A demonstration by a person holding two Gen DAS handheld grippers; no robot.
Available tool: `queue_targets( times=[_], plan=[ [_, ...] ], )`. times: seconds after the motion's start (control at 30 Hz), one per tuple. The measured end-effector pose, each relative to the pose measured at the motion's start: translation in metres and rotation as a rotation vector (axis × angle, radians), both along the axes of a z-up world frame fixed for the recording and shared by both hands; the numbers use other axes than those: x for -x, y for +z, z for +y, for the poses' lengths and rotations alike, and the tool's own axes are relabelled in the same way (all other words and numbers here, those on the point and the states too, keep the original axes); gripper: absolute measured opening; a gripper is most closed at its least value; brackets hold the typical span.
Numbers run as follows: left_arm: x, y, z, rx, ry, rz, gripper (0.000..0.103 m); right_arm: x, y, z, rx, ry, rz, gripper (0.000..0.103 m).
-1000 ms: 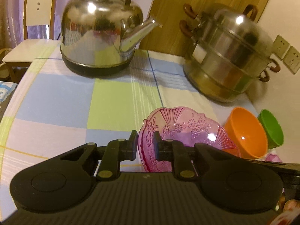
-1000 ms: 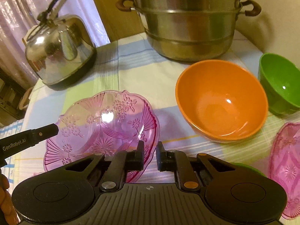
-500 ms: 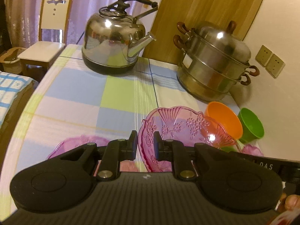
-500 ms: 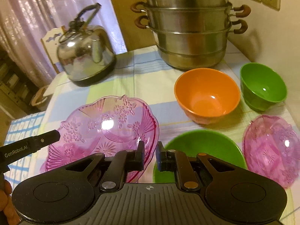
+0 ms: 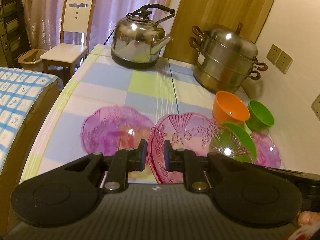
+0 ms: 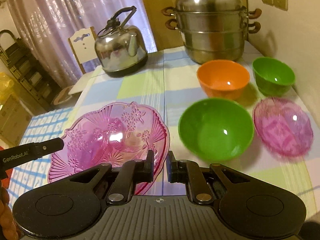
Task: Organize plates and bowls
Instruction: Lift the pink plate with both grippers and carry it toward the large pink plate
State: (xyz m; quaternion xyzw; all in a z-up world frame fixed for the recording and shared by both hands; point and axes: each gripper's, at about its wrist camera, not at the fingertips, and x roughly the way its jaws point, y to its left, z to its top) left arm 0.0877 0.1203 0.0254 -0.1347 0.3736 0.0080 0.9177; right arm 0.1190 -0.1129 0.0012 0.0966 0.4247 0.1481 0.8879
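A pink patterned glass dish (image 5: 186, 138) hangs above the table, held by opposite rims. My left gripper (image 5: 155, 152) is shut on its near rim in the left wrist view. In the right wrist view my right gripper (image 6: 161, 164) is shut on the dish's (image 6: 112, 138) right rim, and the left gripper's finger (image 6: 40, 150) reaches its far left edge. On the checked tablecloth stand an orange bowl (image 6: 223, 78), a small green bowl (image 6: 273, 74), a large green bowl (image 6: 216, 128) and a pink plate (image 6: 283, 126). Another pink plate (image 5: 114, 132) lies below the left gripper.
A steel kettle (image 5: 140, 46) and a stacked steel steamer pot (image 5: 226, 60) stand at the table's far end. A white chair (image 5: 70, 40) is behind the table's far left corner. A blue-checked bed (image 5: 18, 92) lies along the left edge, and a wall is on the right.
Both grippers have drawn back and upward with the pink dish between them. The kettle and steamer look farther off, and the large green bowl and both pink plates have come into view.
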Motion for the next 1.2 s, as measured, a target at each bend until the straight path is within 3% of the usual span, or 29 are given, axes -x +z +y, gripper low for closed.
queue_targets(
  times=[0.27, 0.5, 1.2],
  plan=[
    [0.044, -0.004, -0.002, -0.041, 0.012, 0.012, 0.015, 0.038, -0.013, -0.001, -0.013, 0.022, 0.024, 0.012],
    [0.065, -0.013, 0.008, -0.028, 0.041, 0.036, 0.015, 0.054, -0.022, 0.01, -0.003, 0.056, 0.037, 0.012],
    [0.062, -0.02, 0.039, 0.001, 0.099, 0.038, 0.015, 0.04, -0.031, 0.04, 0.012, 0.12, 0.024, 0.012]
  ],
)
